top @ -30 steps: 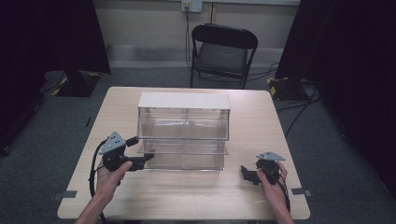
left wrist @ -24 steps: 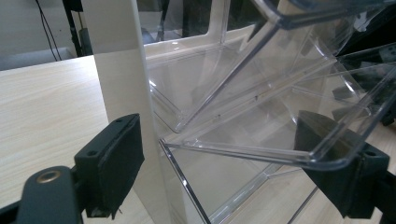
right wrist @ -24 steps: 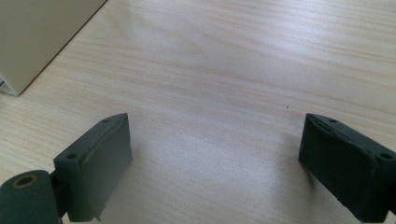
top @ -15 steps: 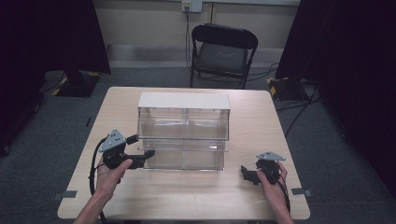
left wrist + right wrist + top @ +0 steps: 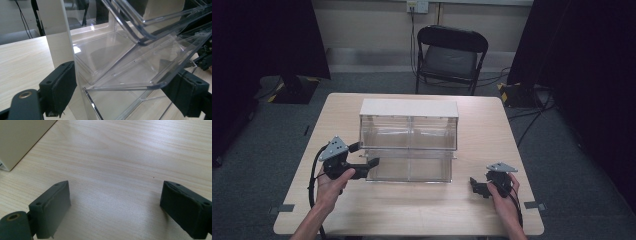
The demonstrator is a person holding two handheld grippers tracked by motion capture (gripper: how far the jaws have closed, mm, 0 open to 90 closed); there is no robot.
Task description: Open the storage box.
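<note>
L tongs [image 5: 120, 87]: apart, wide. Pads straddle the near-left corner of the clear drawer unit [image 5: 408, 141]; lip of the lower-left drawer [image 5: 140, 75] sits between them, not clamped. In high view, L tongs [image 5: 371, 163] are at the unit's front-left edge.
R tongs [image 5: 115, 205]: apart, nothing between but bare wood. In high view, R tongs [image 5: 473, 184] hover low over the surface [image 5: 422, 210], near the front-right corner, well apart from the unit.
Drawer unit: mid-surface, 2 rows x 2 cols, clear acrylic w/ pale top and side panel [image 5: 56, 32]. Lower row juts toward the person past the upper row; can't tell if any contents, looks empty.
Step (judgement): L approach to lower-left drawer front, pre-grasp. R idle/standby.
Next move needs: L to ease fwd, centre lip between pads, close on it, then move straight along the drawer's slide axis. R prob. should brace the frame so the unit doesn't skid.
Risk: acrylic slick; pads may slip off the curved lip.
</note>
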